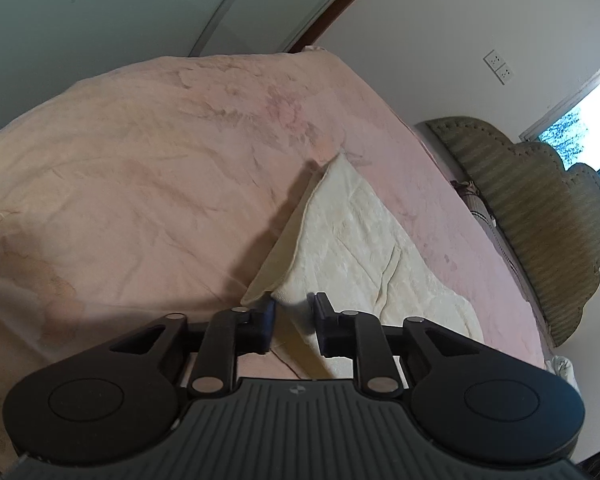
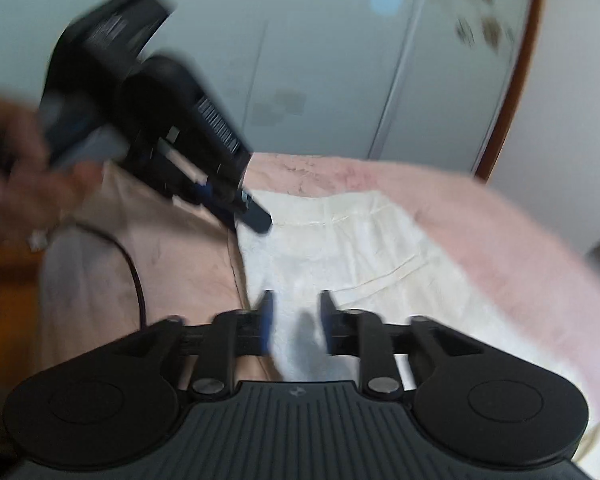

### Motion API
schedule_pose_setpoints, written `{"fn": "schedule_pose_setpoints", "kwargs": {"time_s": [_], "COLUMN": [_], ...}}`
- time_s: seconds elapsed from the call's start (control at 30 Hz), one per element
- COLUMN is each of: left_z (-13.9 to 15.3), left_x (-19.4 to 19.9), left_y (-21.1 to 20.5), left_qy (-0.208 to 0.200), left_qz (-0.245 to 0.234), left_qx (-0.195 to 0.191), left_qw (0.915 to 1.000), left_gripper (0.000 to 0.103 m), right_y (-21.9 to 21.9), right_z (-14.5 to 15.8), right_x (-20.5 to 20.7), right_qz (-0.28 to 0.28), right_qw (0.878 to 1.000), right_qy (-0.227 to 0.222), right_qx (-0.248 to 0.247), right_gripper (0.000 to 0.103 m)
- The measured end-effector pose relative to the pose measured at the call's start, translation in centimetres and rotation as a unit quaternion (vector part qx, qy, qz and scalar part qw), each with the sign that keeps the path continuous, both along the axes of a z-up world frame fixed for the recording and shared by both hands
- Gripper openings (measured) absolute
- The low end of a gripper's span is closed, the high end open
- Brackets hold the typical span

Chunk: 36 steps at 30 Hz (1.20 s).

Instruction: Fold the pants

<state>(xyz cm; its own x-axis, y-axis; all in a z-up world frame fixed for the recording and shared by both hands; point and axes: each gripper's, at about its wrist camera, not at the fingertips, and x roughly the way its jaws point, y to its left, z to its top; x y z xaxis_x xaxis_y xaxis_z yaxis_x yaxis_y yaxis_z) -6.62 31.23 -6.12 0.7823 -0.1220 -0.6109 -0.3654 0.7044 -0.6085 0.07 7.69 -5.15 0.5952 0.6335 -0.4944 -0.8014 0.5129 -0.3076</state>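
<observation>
Cream pants [image 1: 360, 240] lie folded on the pink bedspread [image 1: 140, 160], one pointed corner aimed at the far side of the bed. My left gripper [image 1: 294, 318] stands open over the near corner of the fabric, and its pads do not press on the cloth. The right wrist view is blurred. There the pants [image 2: 360, 248] spread ahead, and my right gripper [image 2: 296, 320] hangs open above their near edge with cloth showing in the gap. The left gripper [image 2: 256, 216] reaches in from the upper left, its tip at the pants' far left corner.
A padded olive headboard [image 1: 540, 220] runs along the right of the bed under a window [image 1: 580, 128]. Pale wardrobe doors [image 1: 100, 20] stand beyond the bed. A person's hand [image 2: 16, 176] holds the left gripper, and a dark cable [image 2: 132, 264] trails across the bedspread [image 2: 500, 220].
</observation>
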Motion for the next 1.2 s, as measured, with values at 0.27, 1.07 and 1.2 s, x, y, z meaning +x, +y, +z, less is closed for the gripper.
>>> {"fn": "schedule_pose_setpoints", "kwargs": {"time_s": [0.27,1.07,1.2], "left_z": [0.0,-1.4,-0.4], "left_x": [-0.9,8.8,9.9], "left_y": [0.7,-1.3,-2.8], "left_qy": [0.007,-0.036,-0.016], "left_qz": [0.007,0.015,-0.001], "left_qx": [-0.021,-0.079,0.012], "left_qw": [0.9997,0.9961,0.9998], "left_gripper": [0.061,0.094,0.085], "right_y": [2.0,-2.9,-7.3], "right_z": [-3.6,1.8,3.2], "right_x": [-1.8,4.1,3.5], "right_qz": [0.013,0.028,0.023], "right_qw": [0.995,0.987,0.985], "right_qy": [-0.06,0.113,0.124], "right_qx": [-0.075,0.115,0.122], "right_gripper": [0.041,0.015,0.015]}}
